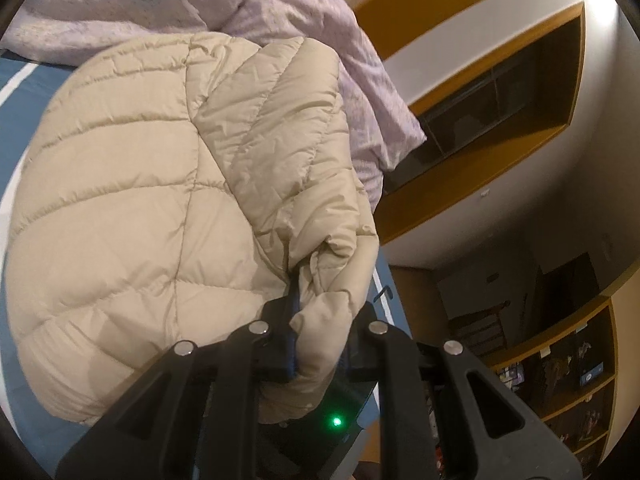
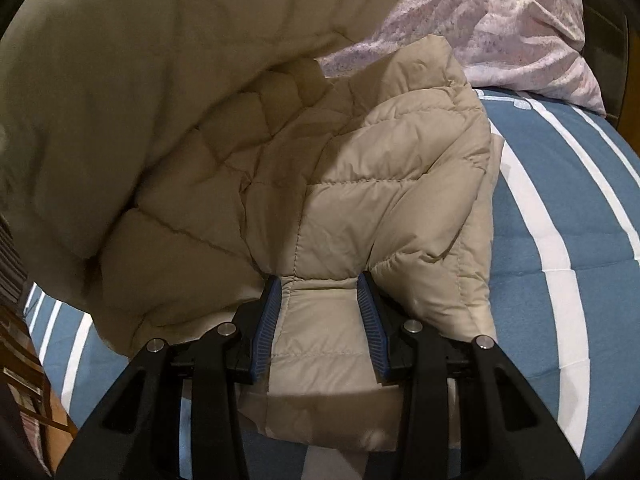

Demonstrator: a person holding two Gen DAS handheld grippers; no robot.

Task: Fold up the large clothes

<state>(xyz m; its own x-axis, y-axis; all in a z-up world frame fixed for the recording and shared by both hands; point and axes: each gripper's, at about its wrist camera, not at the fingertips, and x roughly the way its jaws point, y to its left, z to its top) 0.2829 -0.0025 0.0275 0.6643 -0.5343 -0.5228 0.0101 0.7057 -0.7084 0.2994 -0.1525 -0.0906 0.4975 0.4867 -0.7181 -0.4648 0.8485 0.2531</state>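
Note:
A beige quilted puffer jacket (image 1: 132, 208) lies on a blue bed with white stripes (image 2: 560, 240). My left gripper (image 1: 316, 312) is shut on a bunched end of the jacket's sleeve, and the fabric bulges out between the blue pads. In the right wrist view the jacket (image 2: 360, 200) is partly folded, with a large lifted part blurred at the upper left. My right gripper (image 2: 320, 284) is shut on a thick padded edge of the jacket near the bed's front, and both blue pads (image 2: 266, 320) press into it.
A crumpled lilac patterned duvet (image 1: 280, 12) lies at the head of the bed, behind the jacket, also seen as the duvet (image 2: 500, 28). Past the bed's edge stand wooden shelves (image 1: 560, 380) and a wall niche (image 1: 500, 100). Another wooden piece stands at the left (image 2: 24, 360).

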